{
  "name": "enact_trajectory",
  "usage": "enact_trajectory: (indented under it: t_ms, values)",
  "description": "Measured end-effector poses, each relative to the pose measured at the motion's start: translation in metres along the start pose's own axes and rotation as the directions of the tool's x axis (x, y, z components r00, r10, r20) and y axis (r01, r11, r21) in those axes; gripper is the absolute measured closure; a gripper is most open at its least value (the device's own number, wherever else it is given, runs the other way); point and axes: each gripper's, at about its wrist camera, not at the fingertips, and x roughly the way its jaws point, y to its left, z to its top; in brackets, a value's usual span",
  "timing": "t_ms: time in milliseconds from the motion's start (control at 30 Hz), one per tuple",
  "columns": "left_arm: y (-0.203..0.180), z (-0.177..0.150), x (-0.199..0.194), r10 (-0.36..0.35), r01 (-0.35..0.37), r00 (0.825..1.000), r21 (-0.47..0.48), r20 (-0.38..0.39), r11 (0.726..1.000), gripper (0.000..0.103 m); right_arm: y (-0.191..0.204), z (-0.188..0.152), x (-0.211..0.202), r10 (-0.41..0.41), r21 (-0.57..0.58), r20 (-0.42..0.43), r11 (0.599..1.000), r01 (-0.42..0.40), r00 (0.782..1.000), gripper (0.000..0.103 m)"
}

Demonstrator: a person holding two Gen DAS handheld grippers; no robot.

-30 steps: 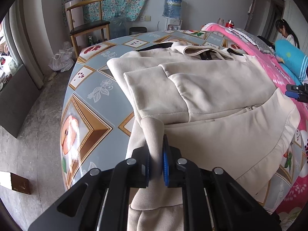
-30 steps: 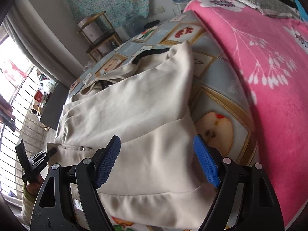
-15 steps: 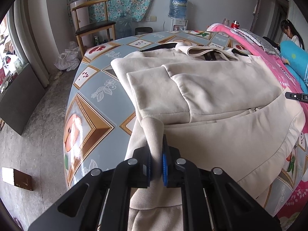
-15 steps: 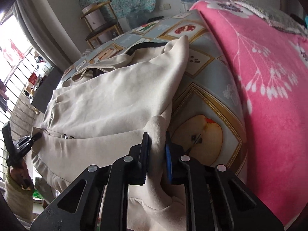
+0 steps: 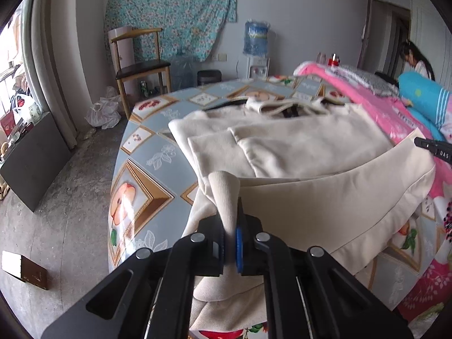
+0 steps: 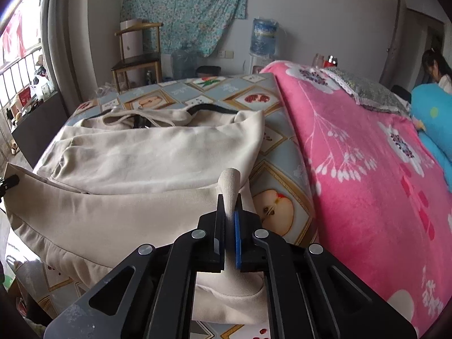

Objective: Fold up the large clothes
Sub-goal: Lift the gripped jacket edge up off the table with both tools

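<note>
Over the bed edge, left tongs (image 5: 231, 240) and right tongs (image 6: 230, 240) each pinch the beige jacket's (image 5: 310, 152) raised hem

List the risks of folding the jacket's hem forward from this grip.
1. Both the left gripper and right gripper pinch only a narrow ridge of the beige jacket; it may slip out mid-lift.
2. The hem sags between the two grips, so the fold could land crooked.
3. The folded sleeve may shift.
</note>
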Motion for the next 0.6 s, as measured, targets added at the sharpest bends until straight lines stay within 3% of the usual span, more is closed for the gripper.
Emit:
enact_trajectory:
  t_ms: [167, 300, 433, 600]
  values:
    - [0.015, 0.014, -0.036, -0.047, 0.056, 0.994, -0.079, 0.101, 0.995, 0.097, 0.0, 0.023, -0.041, 0.016, 0.015, 0.116, 1.0, -0.018, 0.993, 0.098]
    - [0.028, 0.048, -0.04, -0.073, 0.091, 0.985, -0.109, 0.157, 0.99, 0.097, -0.007, 0.061, -0.044, 0.047, 0.015, 0.188, 0.999, -0.051, 0.981, 0.098]
    - [0.038, 0.096, -0.019, -0.056, 0.073, 0.981, -0.087, 0.187, 0.993, 0.097, -0.013, 0.109, -0.013, 0.076, 0.01, 0.22, 0.997, -0.081, 0.973, 0.098]
    - [0.049, 0.165, 0.045, -0.025, 0.031, 0.987, -0.037, 0.161, 0.999, 0.097, -0.02, 0.168, 0.057, 0.091, 0.028, 0.188, 0.995, -0.098, 0.978, 0.098]
